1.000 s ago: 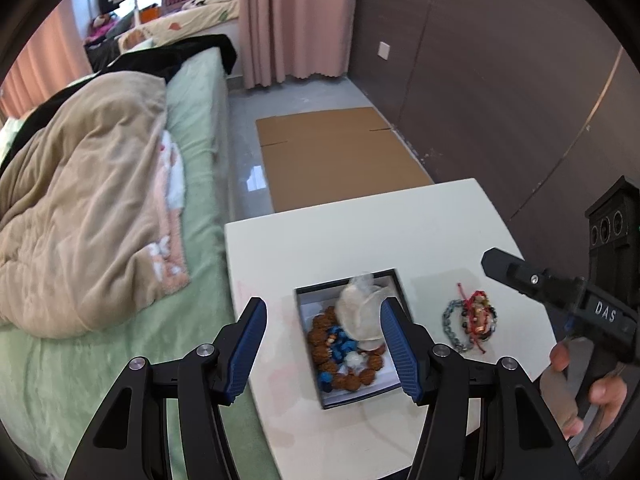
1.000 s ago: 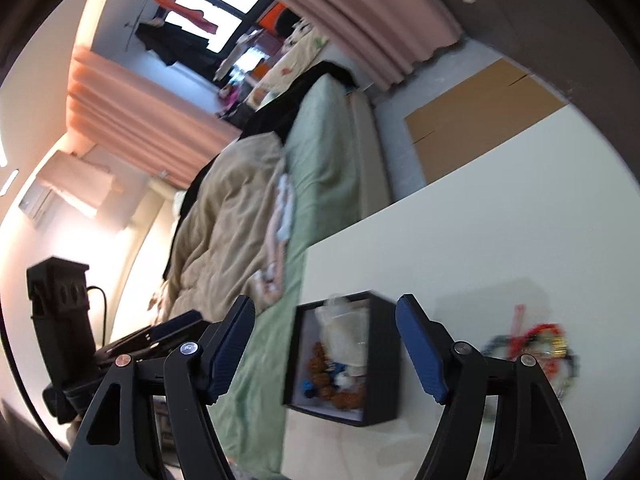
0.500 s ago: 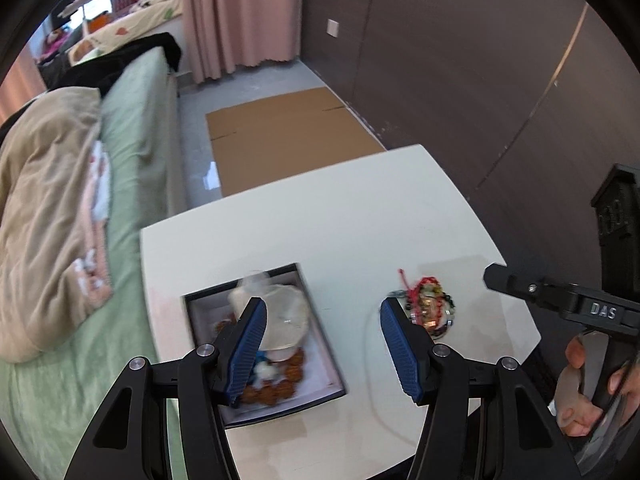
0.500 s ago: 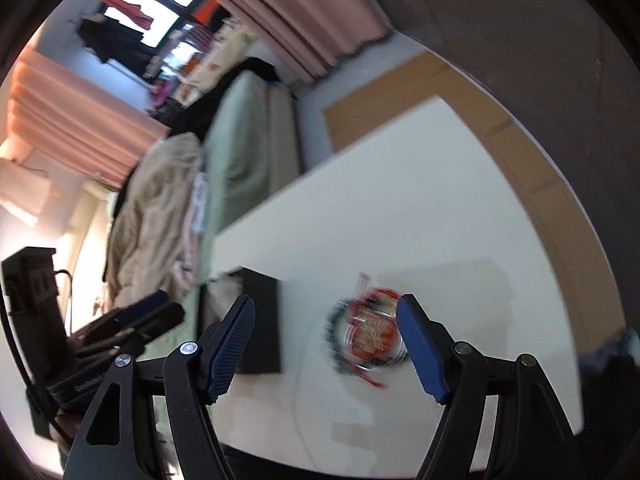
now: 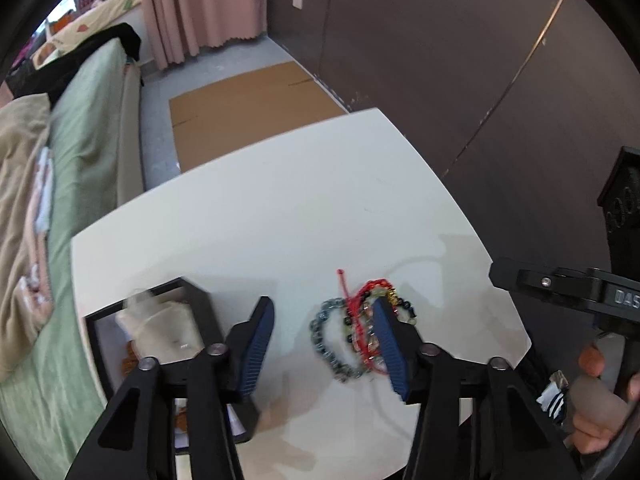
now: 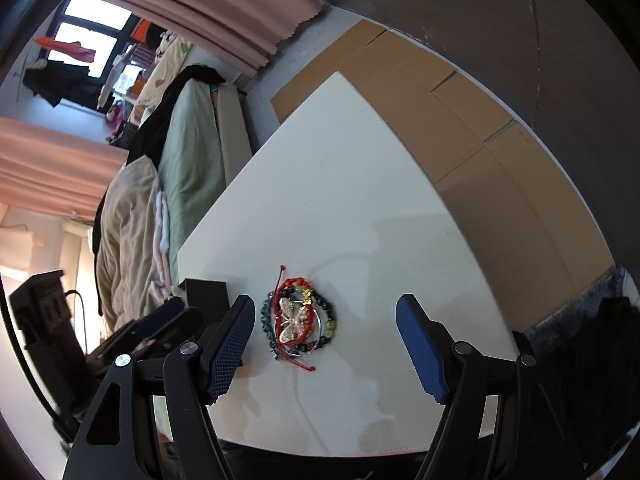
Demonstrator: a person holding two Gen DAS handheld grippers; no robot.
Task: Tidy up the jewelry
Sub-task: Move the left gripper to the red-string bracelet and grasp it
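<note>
The pile of bracelets (image 6: 298,320) lies on the white table (image 5: 280,208), just ahead of the right gripper (image 6: 324,346), whose jaws gape wide and empty. The left gripper (image 5: 324,346) has just been narrowing, nothing clamped yet, its right jaw over the pile, presumably lining up a pick. The black box (image 5: 200,300) waits left of it.

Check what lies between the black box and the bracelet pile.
Only bare white table separates the black box from the bracelet pile; the left wrist view shows it.
</note>
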